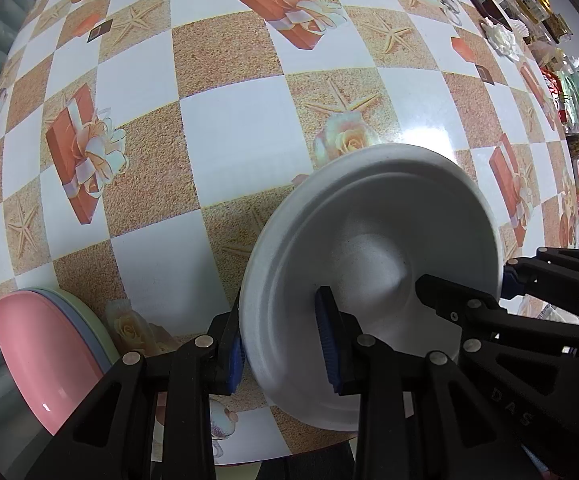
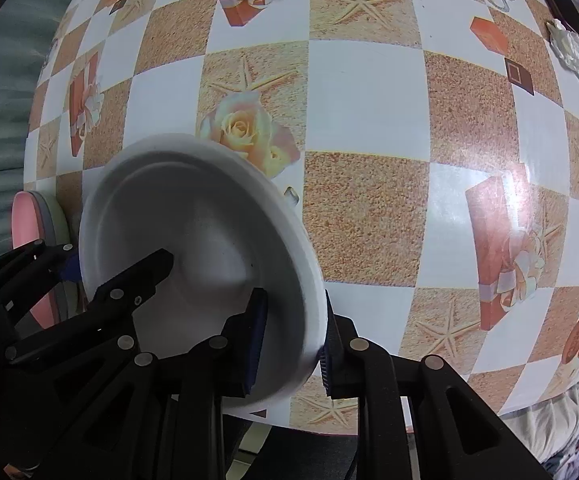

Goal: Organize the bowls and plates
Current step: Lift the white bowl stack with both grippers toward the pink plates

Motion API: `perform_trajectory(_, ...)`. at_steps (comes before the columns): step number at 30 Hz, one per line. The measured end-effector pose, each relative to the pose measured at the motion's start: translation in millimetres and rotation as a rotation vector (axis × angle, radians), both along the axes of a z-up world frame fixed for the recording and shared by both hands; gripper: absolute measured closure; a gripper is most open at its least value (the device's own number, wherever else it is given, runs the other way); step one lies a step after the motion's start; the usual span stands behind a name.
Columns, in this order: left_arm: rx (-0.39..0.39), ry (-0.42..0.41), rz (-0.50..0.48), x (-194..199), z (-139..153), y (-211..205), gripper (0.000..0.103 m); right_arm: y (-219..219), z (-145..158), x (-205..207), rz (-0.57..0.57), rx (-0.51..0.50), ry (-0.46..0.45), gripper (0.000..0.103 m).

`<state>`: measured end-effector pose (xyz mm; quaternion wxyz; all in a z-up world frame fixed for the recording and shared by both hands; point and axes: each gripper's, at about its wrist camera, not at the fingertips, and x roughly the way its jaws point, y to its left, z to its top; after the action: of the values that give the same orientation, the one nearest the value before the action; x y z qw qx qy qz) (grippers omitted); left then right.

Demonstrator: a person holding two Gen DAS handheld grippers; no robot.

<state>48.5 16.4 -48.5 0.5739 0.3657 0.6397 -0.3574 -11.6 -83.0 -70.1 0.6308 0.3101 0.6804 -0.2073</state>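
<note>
Bowl: white bowl (image 1: pixel 373 248) held over the table (image 1: pixel 233 128) between both grippers, seemingly clear of the cloth; it looks tilted in both views; whether its base touches the cloth cannot be told.
Left gripper: left gripper (image 1: pixel 285 344) closed on the bowl's rim, one pad inside, one outside; pointing down.
Right gripper: right gripper (image 2: pixel 293 340) clamped on the opposite rim the same way; its outer finger sits tight to the wall.
Stack: pink plate (image 1: pixel 41 356) on top of other plates at the table's near left edge, near the bowl but apart.
Risk, slip: both grips are on a thin sloped rim; uneven pull between the hands could twist the bowl out of one pair of pads.
Risk, release: if one side lets go first, the bowl would likely swing and drop on the table.
Risk, stack: a move toward the plates with the bowl tilted could knock the pink plate off the edge.
</note>
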Motion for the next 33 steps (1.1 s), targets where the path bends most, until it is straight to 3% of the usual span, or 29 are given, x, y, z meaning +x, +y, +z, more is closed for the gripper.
perform_trajectory(18,0.000,0.027,0.019,7,7,5,0.068,16,3,9,0.023,0.007,0.042,0.078)
perform_trajectory(33,-0.088,-0.020,0.071,34,57,3,0.068,19,47,50,0.088,-0.048,0.011,0.078)
